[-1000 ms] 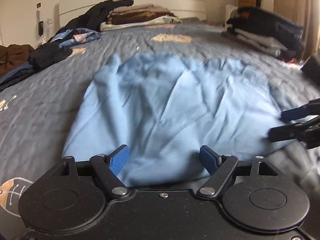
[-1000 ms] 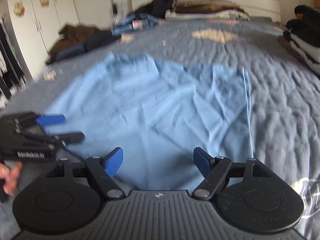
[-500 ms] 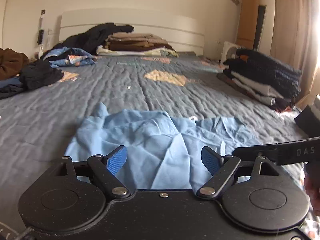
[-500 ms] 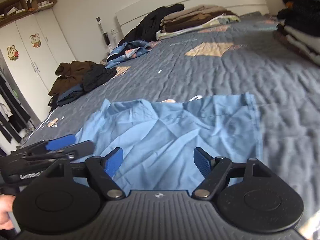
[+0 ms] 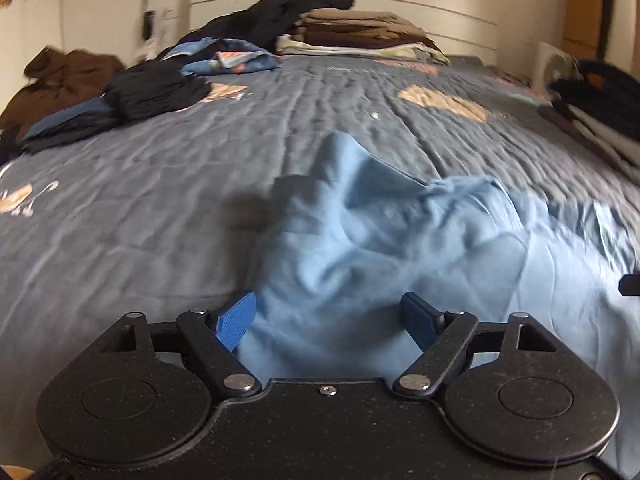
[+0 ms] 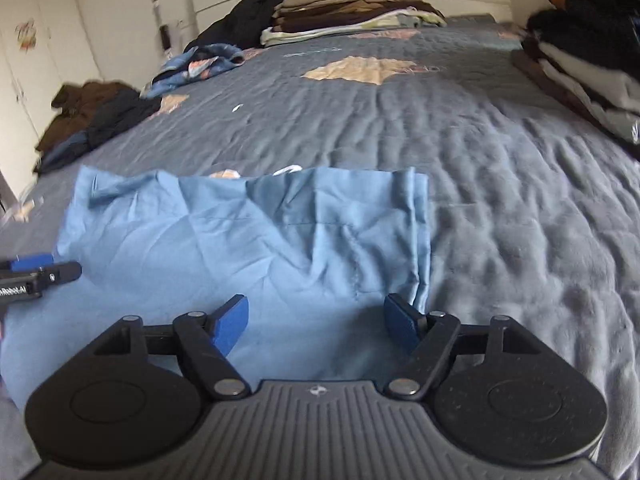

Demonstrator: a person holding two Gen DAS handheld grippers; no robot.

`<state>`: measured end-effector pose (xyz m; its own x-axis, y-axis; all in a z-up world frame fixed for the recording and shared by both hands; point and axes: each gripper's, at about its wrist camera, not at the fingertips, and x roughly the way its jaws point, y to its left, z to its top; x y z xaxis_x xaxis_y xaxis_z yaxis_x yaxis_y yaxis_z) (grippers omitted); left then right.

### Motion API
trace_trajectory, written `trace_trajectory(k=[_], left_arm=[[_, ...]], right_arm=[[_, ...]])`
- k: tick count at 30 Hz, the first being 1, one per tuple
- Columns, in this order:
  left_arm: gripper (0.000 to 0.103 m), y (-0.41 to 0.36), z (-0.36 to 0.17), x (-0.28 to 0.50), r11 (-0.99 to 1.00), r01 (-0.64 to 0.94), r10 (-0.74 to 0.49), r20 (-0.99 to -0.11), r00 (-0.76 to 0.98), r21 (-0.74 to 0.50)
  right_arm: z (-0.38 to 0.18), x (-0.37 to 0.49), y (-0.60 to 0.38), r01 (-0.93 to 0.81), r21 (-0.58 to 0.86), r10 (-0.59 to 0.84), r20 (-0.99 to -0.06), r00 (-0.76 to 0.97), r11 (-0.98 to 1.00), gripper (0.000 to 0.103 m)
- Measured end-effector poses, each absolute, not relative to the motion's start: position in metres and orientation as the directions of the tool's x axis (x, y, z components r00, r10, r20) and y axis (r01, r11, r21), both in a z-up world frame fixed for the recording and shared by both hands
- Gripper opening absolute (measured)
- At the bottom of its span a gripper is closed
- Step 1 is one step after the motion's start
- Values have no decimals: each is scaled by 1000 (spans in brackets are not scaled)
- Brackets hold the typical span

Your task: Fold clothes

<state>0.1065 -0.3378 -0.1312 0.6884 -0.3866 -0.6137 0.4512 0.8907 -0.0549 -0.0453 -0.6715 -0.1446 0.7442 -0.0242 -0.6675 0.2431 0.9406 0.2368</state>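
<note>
Between and ahead of both pairs of jaws, the light blue garment [image 6: 248, 248] lies crumpled on the bed [image 6: 500, 184]. The left gripper [image 5: 332, 316] is closing, the right gripper [image 6: 316, 320] released; neither grasps cloth. It looks thin, soft and limp; better to pinch corners or hem.

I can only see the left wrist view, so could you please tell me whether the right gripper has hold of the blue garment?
Observer: No. The right gripper is open, and the blue garment lies flat under it, unpinched.
Operator: Thank you. Where does the cloth's right edge run?
Observer: It runs straight away from that gripper's right finger, with bare bedspread beyond it.
Operator: And the far edge?
Observer: It runs roughly straight across, and its far left corner is slightly curled.
</note>
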Motion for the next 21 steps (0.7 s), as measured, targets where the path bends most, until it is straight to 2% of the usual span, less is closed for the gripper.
trace_trajectory(k=[4, 8, 14, 17, 21], left_arm=[[76, -347, -107, 101, 851, 512, -486, -552, 678, -119], [78, -387, -103, 98, 764, 636, -578, -555, 598, -110], [78, -418, -127, 120, 760, 647, -528, -636, 562, -59], [80, -401, -134, 142, 790, 609, -501, -645, 577, -69], [79, -367, -134, 167, 838, 544, -442, -643, 625, -47]], right_arm=[[-120, -46, -678, 249, 296, -32, -583, 812, 922, 76], [-120, -27, -665, 195, 325, 19, -553, 833, 925, 77], [-138, 6, -654, 166, 272, 35, -606, 795, 948, 77], [-145, 11, -667, 187, 255, 12, -621, 784, 949, 77], [-152, 12, -692, 227, 314, 11, -607, 794, 922, 77]])
